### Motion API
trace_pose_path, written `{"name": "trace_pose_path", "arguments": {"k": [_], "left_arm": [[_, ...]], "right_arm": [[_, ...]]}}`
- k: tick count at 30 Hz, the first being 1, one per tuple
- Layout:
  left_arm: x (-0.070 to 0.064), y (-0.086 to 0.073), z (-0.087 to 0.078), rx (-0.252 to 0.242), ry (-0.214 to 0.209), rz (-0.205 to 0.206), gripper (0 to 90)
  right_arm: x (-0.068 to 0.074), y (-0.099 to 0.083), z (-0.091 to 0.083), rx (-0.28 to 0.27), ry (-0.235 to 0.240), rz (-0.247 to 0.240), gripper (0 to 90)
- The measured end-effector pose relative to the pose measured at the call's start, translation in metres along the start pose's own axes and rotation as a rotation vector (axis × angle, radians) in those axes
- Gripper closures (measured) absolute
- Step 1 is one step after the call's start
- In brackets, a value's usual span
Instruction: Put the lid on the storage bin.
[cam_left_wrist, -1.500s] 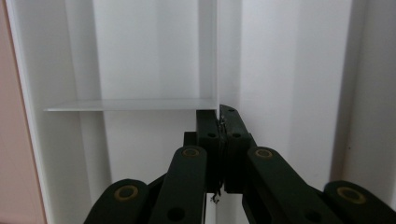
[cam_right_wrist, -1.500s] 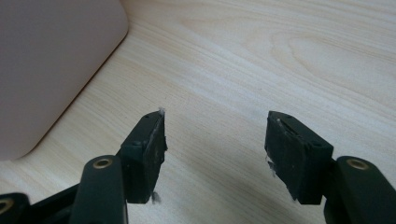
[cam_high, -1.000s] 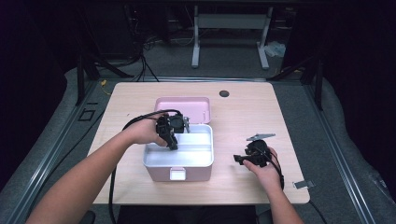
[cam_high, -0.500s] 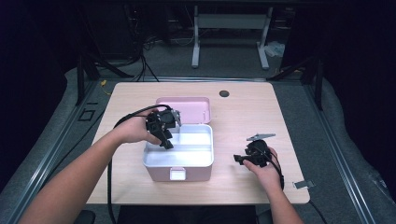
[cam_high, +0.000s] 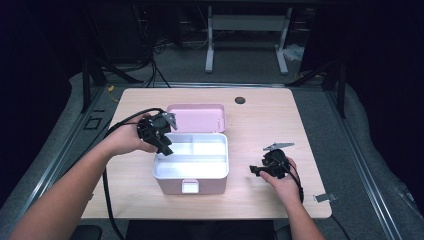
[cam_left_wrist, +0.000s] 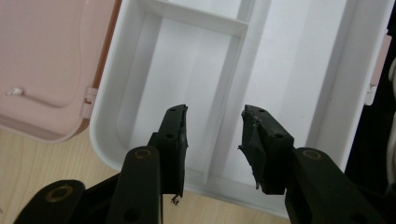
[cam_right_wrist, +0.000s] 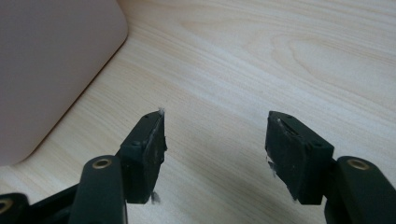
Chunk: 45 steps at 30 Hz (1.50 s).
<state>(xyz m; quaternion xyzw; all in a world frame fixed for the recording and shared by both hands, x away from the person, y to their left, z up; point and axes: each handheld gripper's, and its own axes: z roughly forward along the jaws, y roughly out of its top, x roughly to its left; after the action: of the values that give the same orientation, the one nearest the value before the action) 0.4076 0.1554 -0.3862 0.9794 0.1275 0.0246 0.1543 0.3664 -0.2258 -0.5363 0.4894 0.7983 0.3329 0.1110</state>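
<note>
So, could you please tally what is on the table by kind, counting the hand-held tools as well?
Pink box with its lid open: 1
White inner tray, nothing visible in it: 1
Hand-held tools, left tool and right tool, both open: 2
Dark round spot at the far edge of the table: 1
Total: 5
</note>
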Motion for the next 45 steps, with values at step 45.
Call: {"name": "trace_pose_path", "arguments": {"k": [45], "left_arm": [[-0.01,0.044,0.05,0.102,-0.05,0.082,84.6]], "right_arm": [[0.018,0.194,0.043,-0.04,0.036,0.03,51.1]]}}
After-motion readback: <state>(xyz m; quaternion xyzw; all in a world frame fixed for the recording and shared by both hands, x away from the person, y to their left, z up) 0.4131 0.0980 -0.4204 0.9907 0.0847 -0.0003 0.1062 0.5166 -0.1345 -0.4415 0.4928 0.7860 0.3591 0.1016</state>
